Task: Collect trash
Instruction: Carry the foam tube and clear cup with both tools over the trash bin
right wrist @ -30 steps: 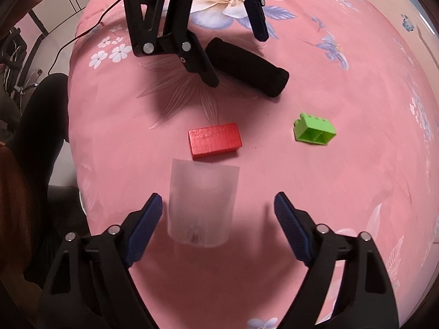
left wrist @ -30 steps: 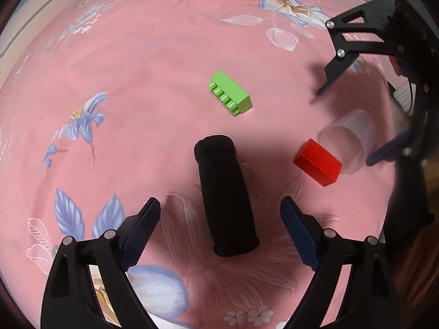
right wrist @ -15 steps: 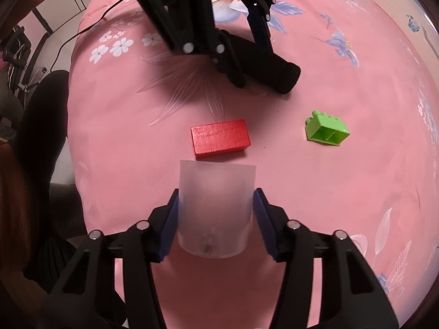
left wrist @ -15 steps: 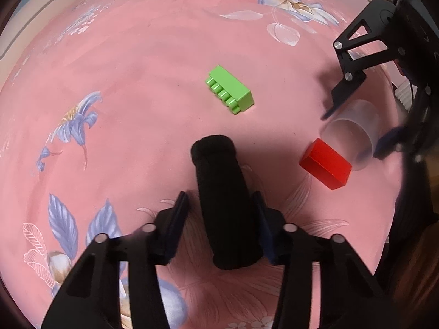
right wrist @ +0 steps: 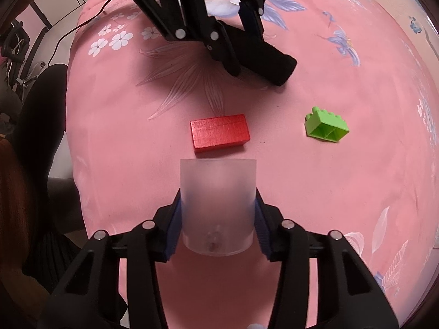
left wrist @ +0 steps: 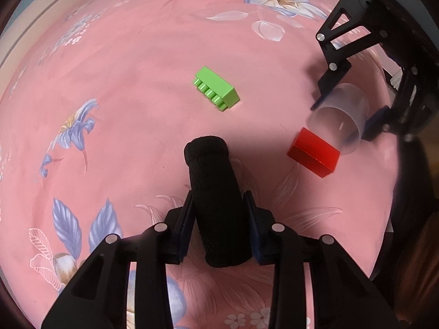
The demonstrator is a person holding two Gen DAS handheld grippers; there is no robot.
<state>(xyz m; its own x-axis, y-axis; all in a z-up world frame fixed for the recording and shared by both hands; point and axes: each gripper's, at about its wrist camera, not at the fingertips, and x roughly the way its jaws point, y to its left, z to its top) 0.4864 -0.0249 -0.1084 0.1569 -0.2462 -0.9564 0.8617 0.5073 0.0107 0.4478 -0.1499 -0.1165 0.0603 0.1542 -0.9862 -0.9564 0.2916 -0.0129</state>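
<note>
A black foam roll point(left wrist: 216, 205) lies on the pink floral cloth point(left wrist: 123, 96). My left gripper point(left wrist: 218, 200) points steeply down with its jaws closing, and the pads press the roll's sides. A frosted plastic cup point(right wrist: 218, 205) lies on its side with my right gripper point(right wrist: 218, 208) shut on it; its mouth faces a red block point(right wrist: 219, 133) just ahead. In the left wrist view the cup point(left wrist: 340, 115) is at the right, touching the red block point(left wrist: 312, 153). A green toy brick point(left wrist: 216, 89) lies apart, further out on the cloth.
The cloth-covered surface drops off at its left edge point(right wrist: 74, 137) in the right wrist view, where a person's dark clothing point(right wrist: 41, 137) and a cable point(right wrist: 82, 24) show. Bare cloth spreads left of the roll and beyond the green brick point(right wrist: 326, 126).
Both grippers went from wide open to closed: the left one onto the black roll, the right one onto the cup. Neither hand moved much.
</note>
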